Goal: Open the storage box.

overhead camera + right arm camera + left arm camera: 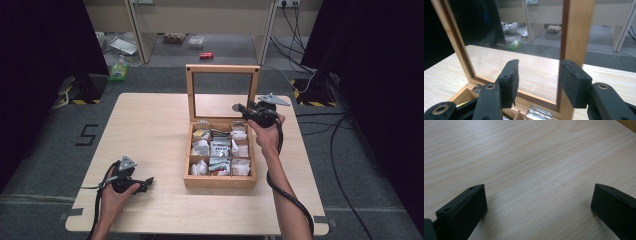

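Right tool (537,80) parted, felt-padded, beside glass-paned wooden lid (576,30), left tool (539,202) wide over pale woodgrain table (529,157)

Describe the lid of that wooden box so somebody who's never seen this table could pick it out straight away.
On the pale wooden table sits a compartmented wooden box of packets. Its lid stands upright at the box's far edge, beside the right gripper. It is a wooden frame around a clear pane, so you see through it.

The compartment box (220,181) sits mid-worktop (150,120) before me, its lid (223,70) standing upright at the back edge, packets (220,150) in its cells. My right gripper (240,107) hovers beside the lid's right post; my left gripper (145,184) rests on the worktop, well left of the box.
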